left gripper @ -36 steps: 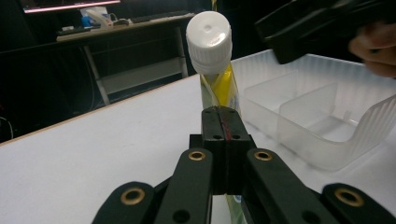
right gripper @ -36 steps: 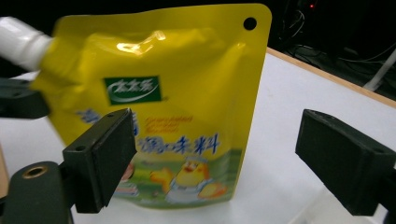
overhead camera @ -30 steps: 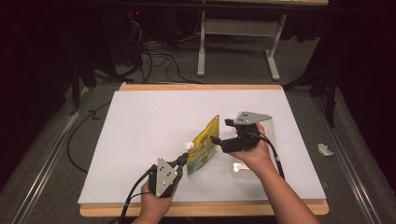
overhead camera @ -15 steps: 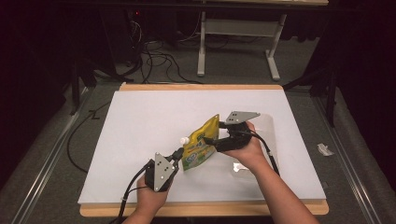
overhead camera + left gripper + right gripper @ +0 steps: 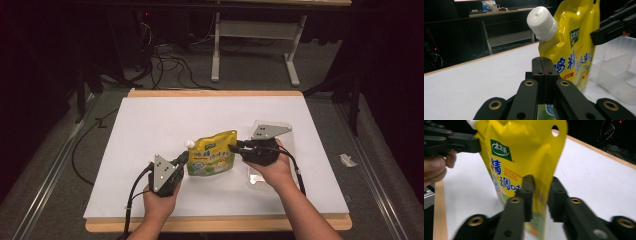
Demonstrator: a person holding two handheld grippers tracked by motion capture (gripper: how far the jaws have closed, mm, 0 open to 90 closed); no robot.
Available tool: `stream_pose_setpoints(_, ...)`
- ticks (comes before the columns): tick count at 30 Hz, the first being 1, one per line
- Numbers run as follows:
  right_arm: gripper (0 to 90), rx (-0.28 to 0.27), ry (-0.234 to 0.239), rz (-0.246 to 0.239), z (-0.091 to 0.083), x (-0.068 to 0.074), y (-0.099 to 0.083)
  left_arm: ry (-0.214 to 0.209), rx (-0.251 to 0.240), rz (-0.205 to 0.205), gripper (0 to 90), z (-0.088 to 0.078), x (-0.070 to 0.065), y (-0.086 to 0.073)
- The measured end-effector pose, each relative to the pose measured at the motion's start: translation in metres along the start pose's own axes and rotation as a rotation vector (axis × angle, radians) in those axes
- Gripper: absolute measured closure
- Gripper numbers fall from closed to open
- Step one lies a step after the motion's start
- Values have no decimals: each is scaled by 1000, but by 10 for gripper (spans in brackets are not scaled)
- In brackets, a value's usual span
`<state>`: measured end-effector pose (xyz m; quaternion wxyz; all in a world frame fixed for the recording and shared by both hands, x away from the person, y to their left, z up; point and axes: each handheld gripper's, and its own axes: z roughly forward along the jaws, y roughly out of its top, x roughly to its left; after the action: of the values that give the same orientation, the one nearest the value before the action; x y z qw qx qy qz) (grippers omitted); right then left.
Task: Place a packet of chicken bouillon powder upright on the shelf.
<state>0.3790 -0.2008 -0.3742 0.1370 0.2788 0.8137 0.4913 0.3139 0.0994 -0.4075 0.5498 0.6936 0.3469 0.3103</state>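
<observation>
As seen from the high view, a yellow pouch [image 5: 212, 154] stands upright near the middle of a white bench [image 5: 150, 125], held between two hand-held grippers. Its front carries blue lettering and a green logo, and a white cap [image 5: 189, 144] sits on a spout at its upper left corner. On its left edge is the left gripper [image 5: 182, 159]; on its right edge is the right gripper [image 5: 233, 148]. Just right of the pouch, under the right hand, lies a clear plastic tray [image 5: 287, 131].

Looking along the left gripper [image 5: 544, 72], its fingers are pressed flat together on the pouch's [image 5: 574, 47] lower edge. The ribbed white cap [image 5: 542, 23] tilts up to the left, and the clear tray [image 5: 616, 72] stands behind.

Looking along the right gripper [image 5: 541, 195], its fingers have just been closing, with the pouch's [image 5: 524, 152] side edge between them; a narrow gap remains beside one finger. A round hang hole [image 5: 555, 131] pierces the pouch's top corner.
</observation>
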Motion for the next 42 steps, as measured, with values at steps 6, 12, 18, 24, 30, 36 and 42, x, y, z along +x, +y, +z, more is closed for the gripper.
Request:
stream_pose_setpoints(6,900,-12,-11,-27,-17,14,4,-29,-13,-52,900,-2,5,3)
stream_pose_setpoints(12,900,-33,-10,-50,-29,44,-7,-57,-8,-53,900,-12,5,3)
stream_pose_setpoints(18,900,-72,-6,-50,-38,63,-21,-74,8,-37,900,-16,2,1)
stream_pose_setpoints(24,889,-90,3,-48,-37,67,-33,-82,25,-18,900,-14,0,-4)
stream_pose_setpoints(30,687,-68,34,-27,-26,71,-41,-83,29,-22,866,-16,-2,-4)
stream_pose_setpoints(36,693,-17,13,17,-7,74,-49,-74,103,-67,690,-15,8,-10)
stream_pose_setpoints(42,755,-18,-19,26,1,76,-53,-46,196,-59,470,-23,36,-25)
